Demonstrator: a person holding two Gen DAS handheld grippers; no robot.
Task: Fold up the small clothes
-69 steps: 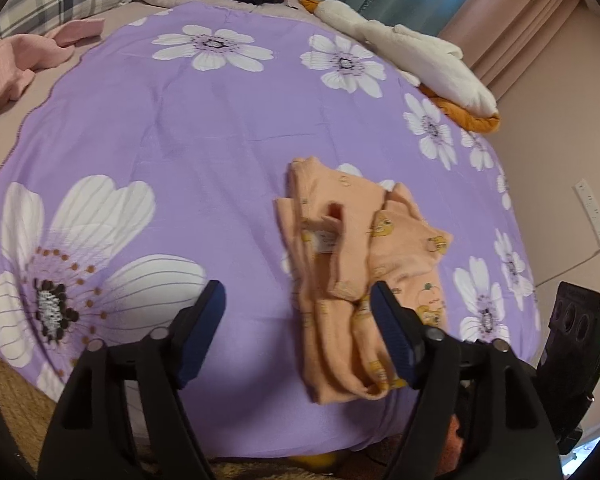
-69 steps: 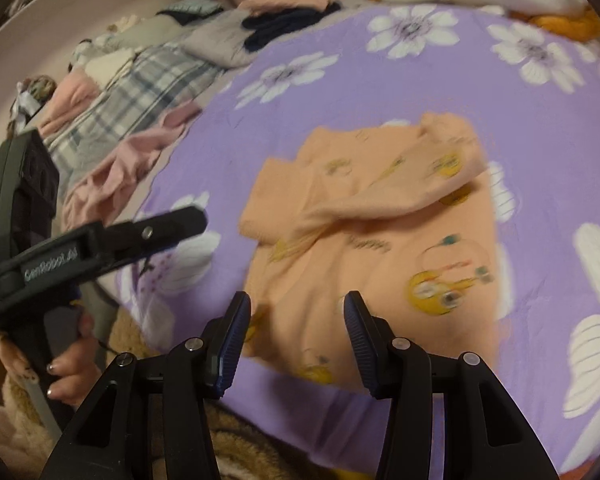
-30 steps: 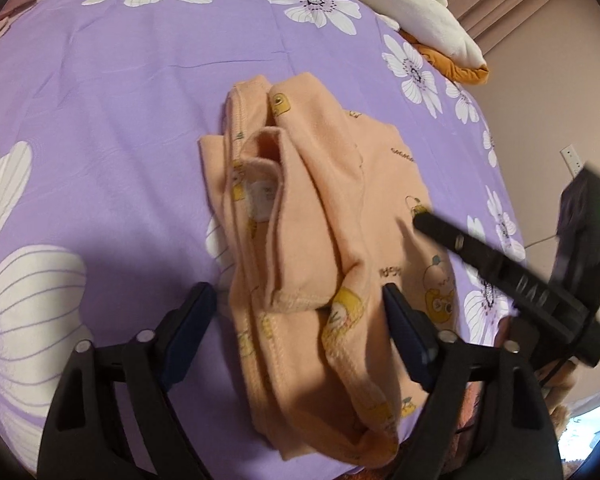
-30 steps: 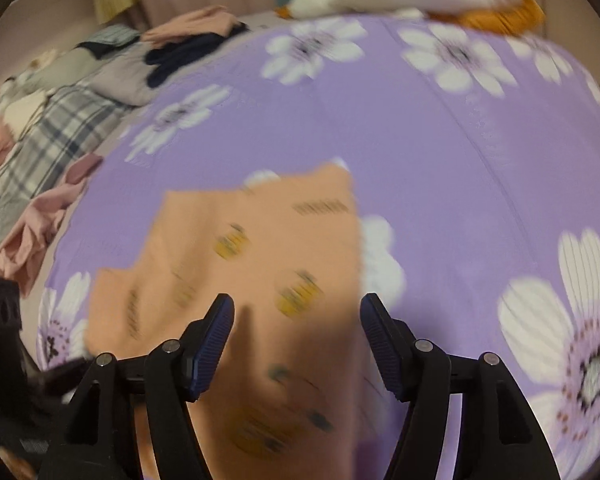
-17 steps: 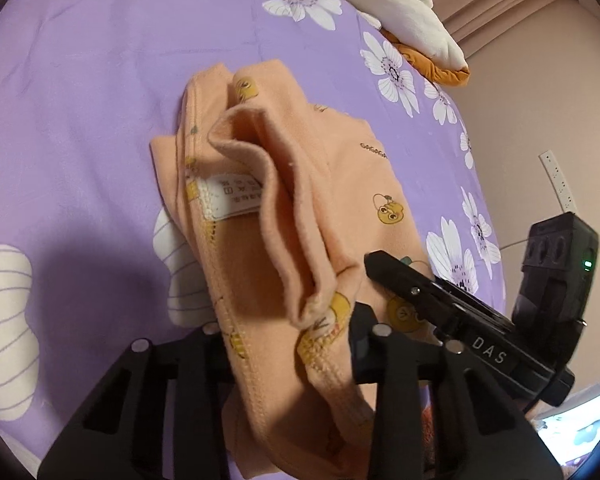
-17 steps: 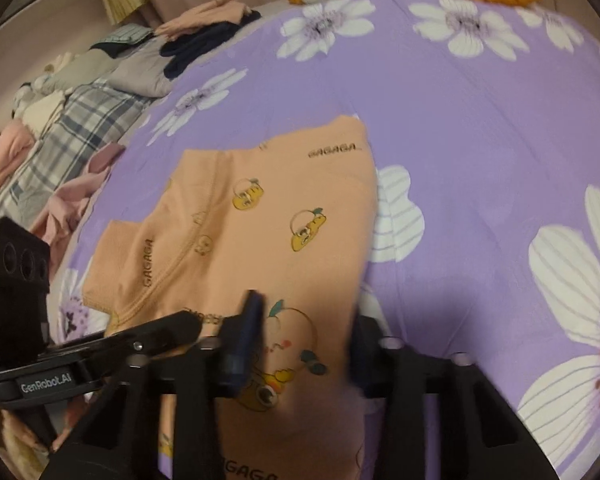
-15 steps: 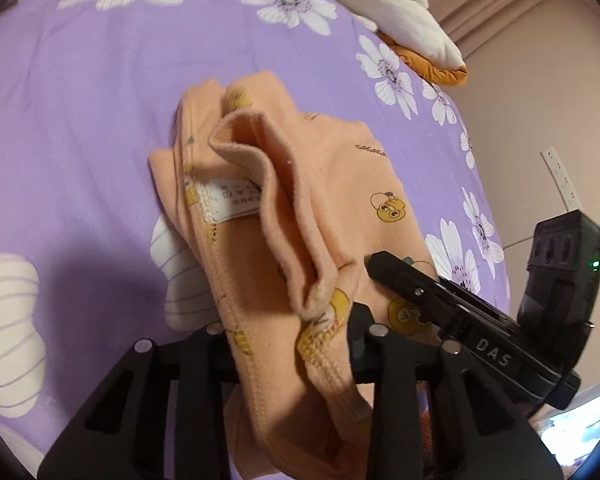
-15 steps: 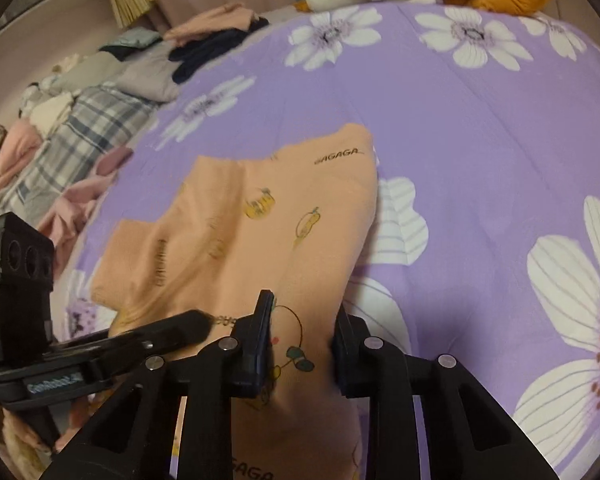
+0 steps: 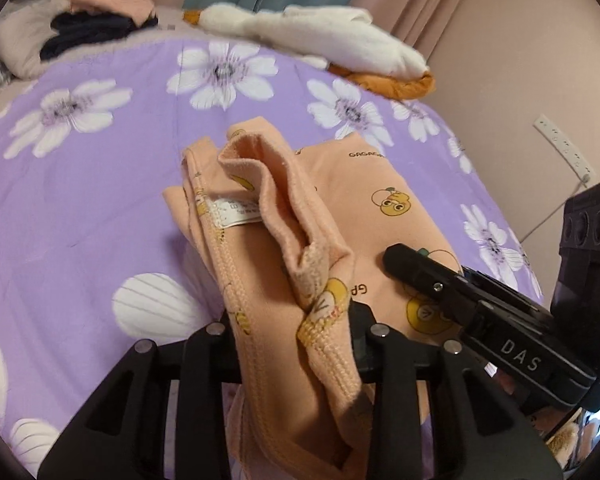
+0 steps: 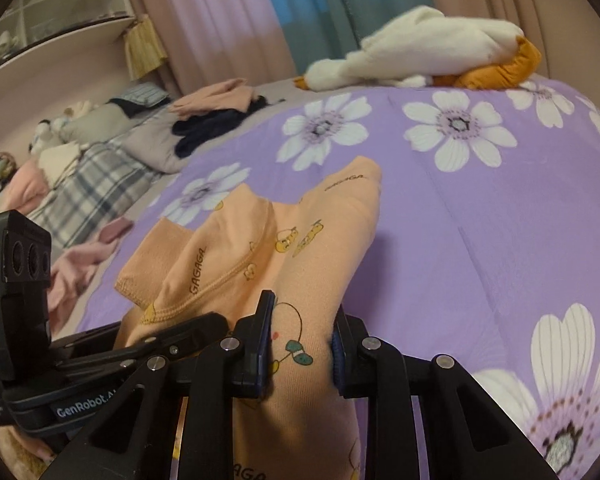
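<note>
A small peach garment (image 9: 352,216) with yellow cartoon prints lies on the purple flowered bedspread (image 9: 80,200). My left gripper (image 9: 288,332) is shut on its bunched near hem, with a folded sleeve and a white label above it. My right gripper (image 10: 300,340) is shut on the near edge of the same garment (image 10: 300,240), which is lifted off the bed there. The right gripper also shows in the left wrist view (image 9: 480,308), and the left gripper shows in the right wrist view (image 10: 100,368).
A white and orange plush goose (image 9: 332,48) lies at the far edge of the bed. Piled clothes and pillows (image 10: 112,152) lie along the left. A wall with a power strip (image 9: 564,152) stands to the right.
Both grippers closed on the garment's near edge and raised it. The views tilted up, so the far side of the bed and the curtains now show.
</note>
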